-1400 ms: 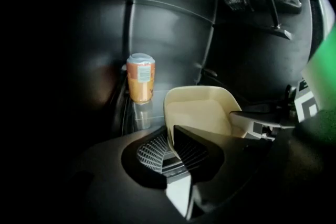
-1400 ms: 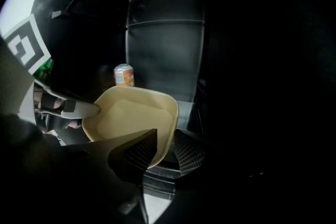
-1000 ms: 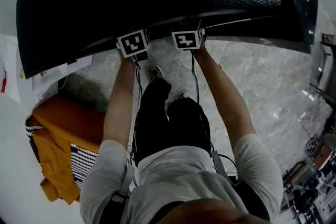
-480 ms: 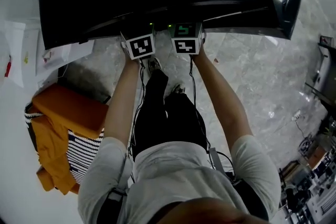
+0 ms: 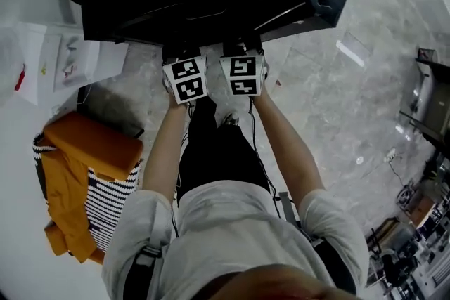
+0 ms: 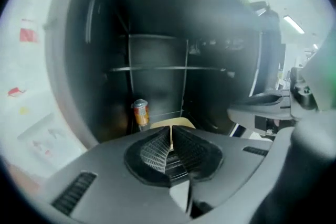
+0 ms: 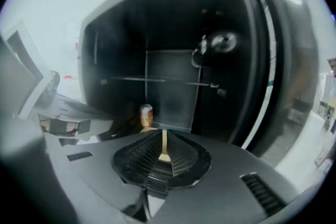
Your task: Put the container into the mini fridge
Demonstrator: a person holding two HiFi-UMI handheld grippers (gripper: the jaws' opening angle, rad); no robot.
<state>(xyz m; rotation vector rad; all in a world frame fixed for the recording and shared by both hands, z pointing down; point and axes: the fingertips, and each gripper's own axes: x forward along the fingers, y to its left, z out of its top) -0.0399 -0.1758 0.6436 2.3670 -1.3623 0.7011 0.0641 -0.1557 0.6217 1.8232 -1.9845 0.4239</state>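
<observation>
Black mini fridge (image 6: 157, 55) stands open in front of you. The pale tan, flat-topped container (image 6: 178, 123) sits on its floor at lower centre of the left gripper view, just right of an orange drink can (image 6: 140, 112). Your left gripper (image 6: 171, 136) and right gripper (image 7: 164, 139) have just been closing and are pressed together on nothing, apart from the container, which shows just above their tips.

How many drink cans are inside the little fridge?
1. The can stands on the bottom of the fridge, toward the left, just behind the tan container. The dark corners could hide more.
</observation>
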